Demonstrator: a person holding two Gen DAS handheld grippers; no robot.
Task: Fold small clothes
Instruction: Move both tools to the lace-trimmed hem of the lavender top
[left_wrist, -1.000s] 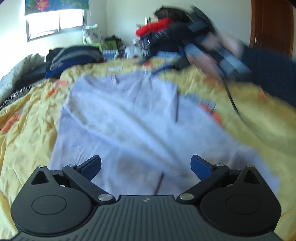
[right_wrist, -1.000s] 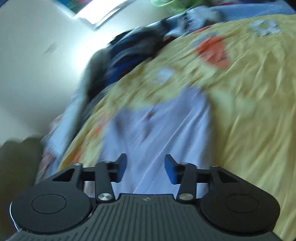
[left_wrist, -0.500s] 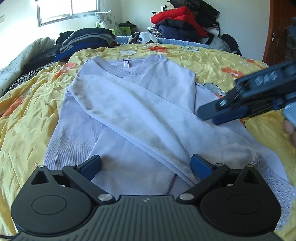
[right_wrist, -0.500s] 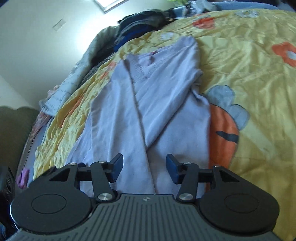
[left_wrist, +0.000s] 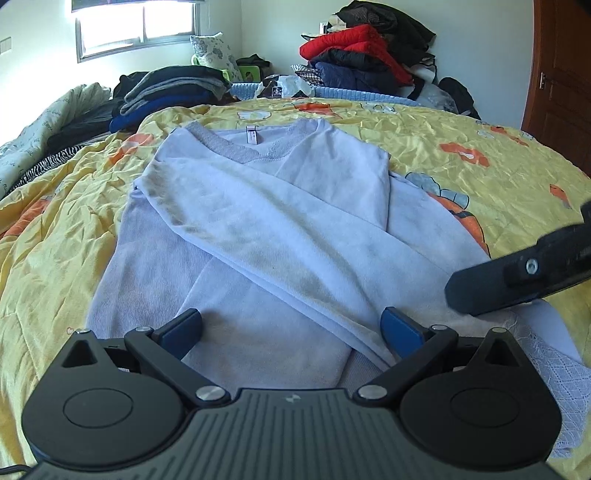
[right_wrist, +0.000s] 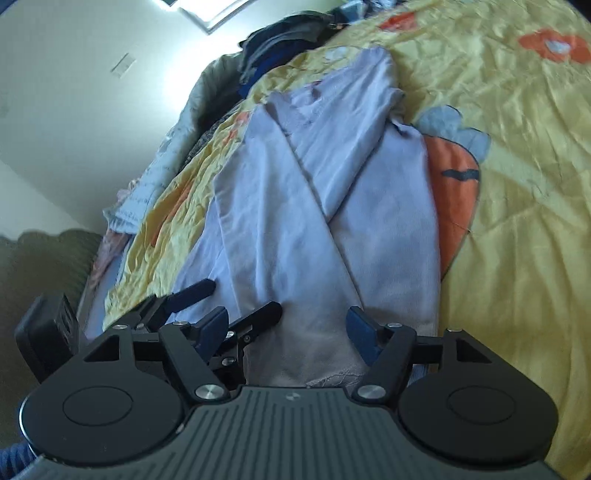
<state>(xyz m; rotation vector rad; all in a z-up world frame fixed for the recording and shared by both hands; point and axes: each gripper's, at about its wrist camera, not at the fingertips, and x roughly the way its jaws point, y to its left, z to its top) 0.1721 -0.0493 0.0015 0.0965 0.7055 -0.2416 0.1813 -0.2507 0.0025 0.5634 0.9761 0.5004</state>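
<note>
A pale lilac long-sleeved top (left_wrist: 295, 221) lies flat on the yellow bedspread (left_wrist: 461, 166), collar at the far end and both sleeves crossed over its front. My left gripper (left_wrist: 291, 328) hovers open over the near hem with only flat cloth beneath. One finger (left_wrist: 491, 284) of my right gripper reaches in from the right, above the hem's right corner. In the right wrist view the right gripper (right_wrist: 286, 326) stands low over the top (right_wrist: 295, 221); its jaws are opening and press on nothing. The left gripper (right_wrist: 229, 302) sits just to its left.
Folded dark clothes (left_wrist: 170, 92) are stacked at the bed's far left. A heap of red and dark jackets (left_wrist: 365, 55) rises at the far right, with a wooden door (left_wrist: 561, 74) beside it. The flowered bedspread (right_wrist: 517, 184) spreads wide to the right of the top.
My right gripper swept from the far side of the bed down to the near hem beside the left gripper, and its jaws widened. The left gripper sank slightly, still open.
</note>
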